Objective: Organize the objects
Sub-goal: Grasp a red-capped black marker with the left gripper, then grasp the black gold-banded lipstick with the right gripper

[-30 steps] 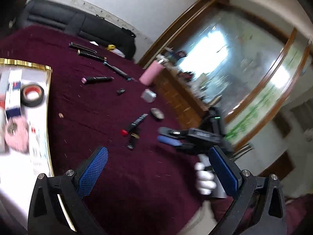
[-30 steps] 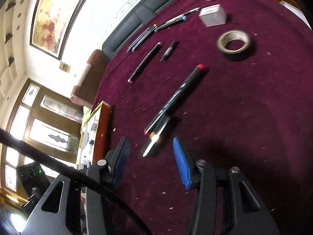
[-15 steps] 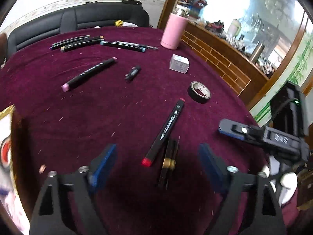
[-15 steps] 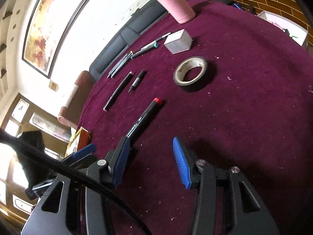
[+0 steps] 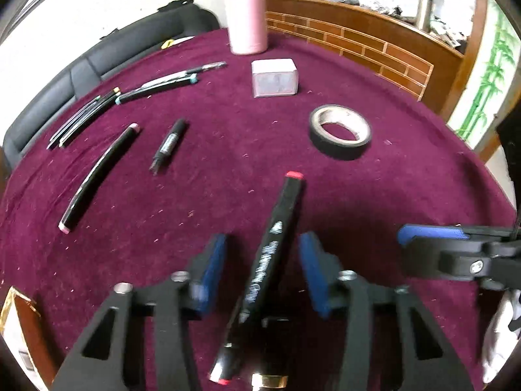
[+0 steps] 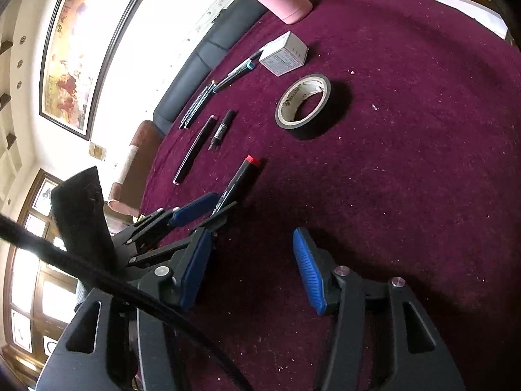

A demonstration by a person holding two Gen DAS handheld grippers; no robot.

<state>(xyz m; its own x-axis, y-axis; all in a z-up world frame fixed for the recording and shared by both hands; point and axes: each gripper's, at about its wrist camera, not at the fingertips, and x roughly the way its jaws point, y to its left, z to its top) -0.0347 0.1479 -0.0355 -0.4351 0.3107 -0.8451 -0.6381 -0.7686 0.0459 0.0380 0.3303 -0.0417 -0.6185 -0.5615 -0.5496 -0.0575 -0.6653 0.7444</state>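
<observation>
Here the left claw [image 5: 262, 272], closing, straddled the red-capped marker [image 5: 276, 244] without gripping: light, stiff, slick-barrelled, best pinched mid-barrel; the right claw [image 6: 250, 268] hung half-open and empty.

Both tools are black plastic frames with triangular cut-outs and round silver screws. The left gripper [image 5: 262, 268] carries blue ribbed pads, as does the right gripper [image 6: 250, 268]. A thick black cable [image 6: 136, 296] crosses just beside the right gripper's frame.
</observation>
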